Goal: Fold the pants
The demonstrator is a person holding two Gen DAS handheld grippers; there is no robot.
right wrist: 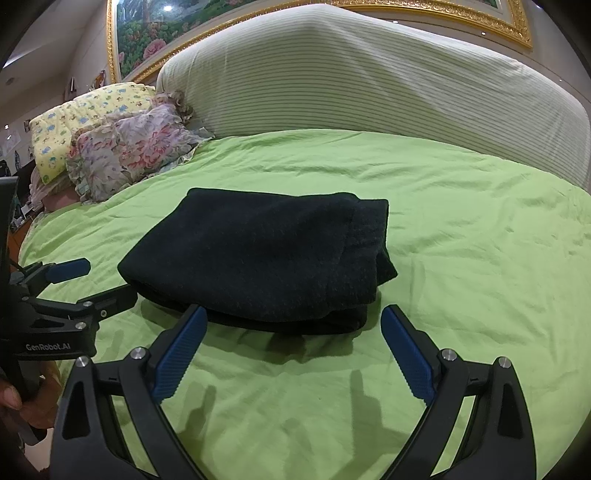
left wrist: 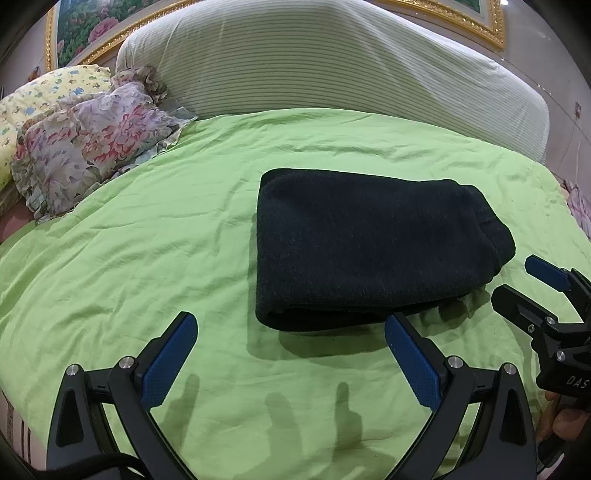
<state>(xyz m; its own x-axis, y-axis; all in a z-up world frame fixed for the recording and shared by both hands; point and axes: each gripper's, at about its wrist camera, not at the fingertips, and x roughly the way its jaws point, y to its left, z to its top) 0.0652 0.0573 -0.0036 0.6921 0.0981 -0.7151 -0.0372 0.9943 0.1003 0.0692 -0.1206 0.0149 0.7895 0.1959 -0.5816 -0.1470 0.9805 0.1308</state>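
Dark pants (left wrist: 369, 247) lie folded in compact stack mid-bed on green sheet (left wrist: 147, 258). Left gripper (left wrist: 291, 354) and right gripper (right wrist: 293, 347) hover near stack's front edge, jaws spread, empty; fold appears finished.

Bed covered by wrinkled lime-green sheet (left wrist: 147, 240). Striped padded headboard (left wrist: 314, 62) behind; floral pillows (left wrist: 88, 144) at left. Gold-framed floral painting (right wrist: 147, 26) on wall.

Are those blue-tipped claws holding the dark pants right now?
Apart. In the left wrist view the left gripper stands open with green sheet between it and the pants; the right wrist view shows the right gripper likewise open and empty.
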